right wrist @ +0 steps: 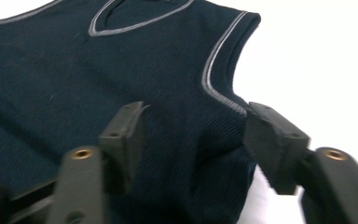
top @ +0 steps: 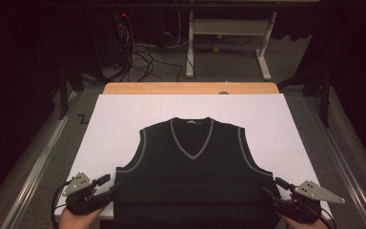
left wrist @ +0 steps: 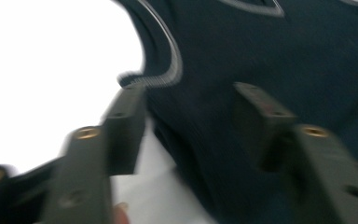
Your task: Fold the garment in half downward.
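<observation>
Vest (top: 193, 176) flat at the bench (top: 119, 124) near edge.
Left gripper (top: 106, 187) and right gripper (top: 272, 187) fingers wide, straddling the hem corners.

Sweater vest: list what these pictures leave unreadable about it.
- Neck label of the sweater vest: too small in the high view.
- Bottom hem: cut off by the high view's lower edge.
- Left gripper view: motion blur smears the knit.
- Right gripper view: jaws cover part of the side seam.
</observation>
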`<state>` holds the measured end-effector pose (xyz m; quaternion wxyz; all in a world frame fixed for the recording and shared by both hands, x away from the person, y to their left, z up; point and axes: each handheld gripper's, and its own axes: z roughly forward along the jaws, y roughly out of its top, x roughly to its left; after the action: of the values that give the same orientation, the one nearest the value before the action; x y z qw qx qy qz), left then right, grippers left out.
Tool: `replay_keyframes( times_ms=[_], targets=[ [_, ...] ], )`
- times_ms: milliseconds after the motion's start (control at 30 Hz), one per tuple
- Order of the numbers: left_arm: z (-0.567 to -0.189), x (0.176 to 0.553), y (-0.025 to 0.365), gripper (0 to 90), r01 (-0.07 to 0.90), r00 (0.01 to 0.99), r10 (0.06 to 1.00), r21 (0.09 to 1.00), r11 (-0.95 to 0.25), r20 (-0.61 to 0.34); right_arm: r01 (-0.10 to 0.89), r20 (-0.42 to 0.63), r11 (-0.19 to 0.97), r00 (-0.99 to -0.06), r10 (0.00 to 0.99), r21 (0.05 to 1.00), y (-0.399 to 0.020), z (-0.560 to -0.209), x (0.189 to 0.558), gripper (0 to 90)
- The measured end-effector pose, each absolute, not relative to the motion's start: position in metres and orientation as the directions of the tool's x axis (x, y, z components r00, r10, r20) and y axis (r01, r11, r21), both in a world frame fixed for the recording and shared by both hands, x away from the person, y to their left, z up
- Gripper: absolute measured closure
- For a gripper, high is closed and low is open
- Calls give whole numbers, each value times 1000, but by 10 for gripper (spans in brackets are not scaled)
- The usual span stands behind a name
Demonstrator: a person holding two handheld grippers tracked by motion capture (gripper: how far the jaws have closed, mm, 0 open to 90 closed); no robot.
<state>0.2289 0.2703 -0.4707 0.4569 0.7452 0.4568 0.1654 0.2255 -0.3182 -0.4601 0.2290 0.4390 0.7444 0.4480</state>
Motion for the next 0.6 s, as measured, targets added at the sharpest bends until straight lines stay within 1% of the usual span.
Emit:
replay_keyframes(
  times_ms=[33,67,100,167,200,267,300,333,367,467,533,600],
  targets=[
    [-471,233,270,289,524,507,846,838,-150,-165,444,47,211,-503,863,871,-319,-460,227,316],
    [-471,238,270,190,534,490,855,834,-139,-171,442,44,203,-488,872,874,-319,-460,230,271],
    [-471,242,270,128,543,488,853,830,-129,-187,440,40,201,-480,876,875,-319,-460,233,237],
    [-472,248,270,96,561,481,852,819,-118,-207,431,28,203,-472,881,879,-319,-460,240,181],
    [-474,252,268,20,570,484,849,813,-122,-213,427,31,193,-464,885,883,-319,-459,247,151],
    [-475,252,267,18,564,488,849,816,-131,-201,426,28,193,-461,887,884,-319,-459,250,139],
    [-475,253,266,3,565,497,844,814,-139,-201,419,21,191,-451,892,888,-318,-458,260,57],
    [-474,254,265,3,569,500,841,811,-139,-206,419,21,191,-451,892,888,-318,-458,260,57],
    [-474,256,265,0,573,503,838,807,-142,-210,428,36,182,-454,890,885,-317,-456,270,1],
    [-471,263,266,0,567,503,840,811,-144,-203,437,48,179,-460,886,882,-315,-456,280,1],
    [-466,270,265,0,556,504,841,819,-141,-197,443,40,189,-458,888,876,-311,-454,292,1],
    [-462,279,262,0,555,510,840,817,-156,-186,441,34,195,-460,887,876,-310,-453,296,1]
  ],
)
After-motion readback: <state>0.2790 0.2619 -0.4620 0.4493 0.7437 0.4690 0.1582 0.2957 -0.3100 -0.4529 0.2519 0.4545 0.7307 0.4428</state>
